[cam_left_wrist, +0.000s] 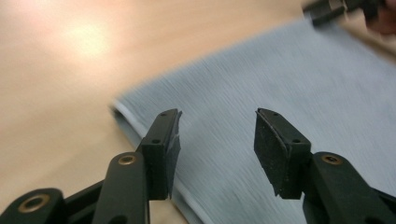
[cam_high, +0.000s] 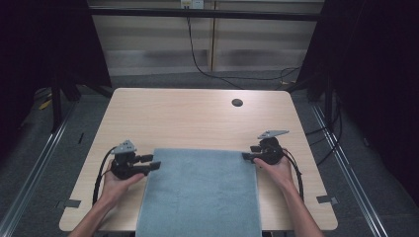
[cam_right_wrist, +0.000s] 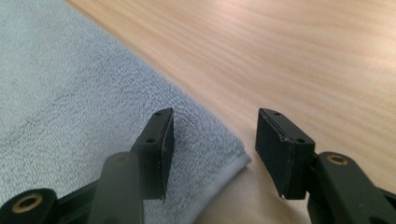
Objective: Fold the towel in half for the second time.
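A grey-blue towel (cam_high: 200, 192) lies flat on the wooden table (cam_high: 188, 113), reaching over the near edge. My left gripper (cam_high: 150, 162) is at the towel's far left corner, jaws open and pointing right. In the left gripper view the towel (cam_left_wrist: 289, 84) and its folded edge lie below the open left gripper (cam_left_wrist: 217, 135), and nothing is pinched. My right gripper (cam_high: 248, 152) is at the far right corner, pointing left. In the right gripper view the towel's corner (cam_right_wrist: 233, 158) sits beneath the open right gripper (cam_right_wrist: 215, 140), with bare wood under the right jaw.
A round cable hole (cam_high: 237, 102) sits in the table's far right part. Bare wood stretches beyond the towel to the far edge. A black cable (cam_high: 197, 59) runs over the floor behind the table. The other gripper (cam_left_wrist: 336, 9) shows blurred at the top right of the left gripper view.
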The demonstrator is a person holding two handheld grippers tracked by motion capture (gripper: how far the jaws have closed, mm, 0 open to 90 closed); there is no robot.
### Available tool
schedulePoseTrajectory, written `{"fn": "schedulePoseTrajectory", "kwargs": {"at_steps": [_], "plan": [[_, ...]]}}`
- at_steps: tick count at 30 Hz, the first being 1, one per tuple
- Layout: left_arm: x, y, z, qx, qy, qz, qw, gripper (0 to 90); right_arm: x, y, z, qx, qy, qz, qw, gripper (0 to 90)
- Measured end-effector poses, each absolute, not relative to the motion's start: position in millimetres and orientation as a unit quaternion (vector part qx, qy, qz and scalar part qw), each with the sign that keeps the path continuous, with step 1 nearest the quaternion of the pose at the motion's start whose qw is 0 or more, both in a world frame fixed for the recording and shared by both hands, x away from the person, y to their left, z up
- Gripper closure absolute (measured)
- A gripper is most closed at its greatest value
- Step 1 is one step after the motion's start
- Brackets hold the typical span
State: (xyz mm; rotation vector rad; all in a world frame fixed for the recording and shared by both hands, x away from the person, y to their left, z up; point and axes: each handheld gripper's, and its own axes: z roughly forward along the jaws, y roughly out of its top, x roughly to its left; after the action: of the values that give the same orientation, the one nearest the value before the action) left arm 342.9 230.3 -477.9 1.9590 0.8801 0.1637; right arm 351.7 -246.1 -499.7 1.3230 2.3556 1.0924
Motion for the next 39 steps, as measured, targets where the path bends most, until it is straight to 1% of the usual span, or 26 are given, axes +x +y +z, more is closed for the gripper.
{"fn": "schedulePoseTrajectory", "kwargs": {"at_steps": [2, 4, 5, 6, 8, 10, 14, 15, 16, 17, 18, 20, 22, 24, 26, 31, 36, 39], "plan": [[358, 232, -478, 0.794, 0.370, 0.087, 0.475, 48.2, 350, -246, -502, 0.449, 0.806, 0.371, 0.110, 49.7], [372, 232, -483, 0.793, 0.384, 0.090, 0.464, 46.0, 350, -244, -503, 0.444, 0.809, 0.369, 0.110, 52.1], [378, 233, -487, 0.784, 0.394, 0.096, 0.471, 45.3, 349, -243, -503, 0.442, 0.810, 0.368, 0.112, 52.8], [381, 233, -491, 0.781, 0.400, 0.090, 0.470, 45.1, 349, -242, -503, 0.443, 0.810, 0.368, 0.114, 54.9], [387, 232, -498, 0.793, 0.400, 0.078, 0.452, 42.5, 349, -242, -504, 0.437, 0.811, 0.374, 0.107, 62.8], [391, 229, -503, 0.798, 0.397, 0.084, 0.445, 41.6, 348, -241, -504, 0.437, 0.811, 0.375, 0.105, 70.4], [398, 224, -511, 0.806, 0.393, 0.073, 0.436, 41.8, 349, -240, -505, 0.437, 0.809, 0.383, 0.092, 77.8], [397, 223, -511, 0.807, 0.389, 0.066, 0.439, 43.4, 349, -239, -505, 0.438, 0.808, 0.384, 0.090, 78.8], [397, 222, -511, 0.813, 0.379, 0.057, 0.438, 48.6, 349, -239, -505, 0.439, 0.807, 0.386, 0.090, 79.8], [395, 220, -511, 0.819, 0.370, 0.060, 0.434, 56.1, 349, -239, -505, 0.439, 0.806, 0.387, 0.088, 80.9], [394, 219, -510, 0.823, 0.366, 0.062, 0.429, 60.2, 349, -239, -505, 0.441, 0.805, 0.387, 0.087, 81.4], [392, 217, -510, 0.829, 0.356, 0.055, 0.428, 72.7, 349, -239, -504, 0.442, 0.805, 0.387, 0.085, 81.9], [391, 216, -509, 0.832, 0.352, 0.054, 0.426, 79.1, 349, -240, -504, 0.439, 0.805, 0.389, 0.088, 82.5], [391, 216, -508, 0.831, 0.354, 0.050, 0.427, 81.7, 349, -241, -503, 0.439, 0.802, 0.394, 0.089, 82.8], [390, 217, -506, 0.827, 0.356, 0.050, 0.432, 82.2, 349, -242, -501, 0.442, 0.799, 0.400, 0.085, 83.1], [387, 222, -491, 0.805, 0.358, 0.047, 0.470, 82.5, 348, -247, -490, 0.443, 0.782, 0.430, 0.088, 83.6], [388, 223, -471, 0.784, 0.354, 0.056, 0.506, 82.7, 353, -245, -474, 0.435, 0.774, 0.448, 0.103, 83.9], [393, 222, -463, 0.782, 0.353, 0.064, 0.510, 82.7, 361, -245, -467, 0.435, 0.769, 0.456, 0.106, 84.0]]}}
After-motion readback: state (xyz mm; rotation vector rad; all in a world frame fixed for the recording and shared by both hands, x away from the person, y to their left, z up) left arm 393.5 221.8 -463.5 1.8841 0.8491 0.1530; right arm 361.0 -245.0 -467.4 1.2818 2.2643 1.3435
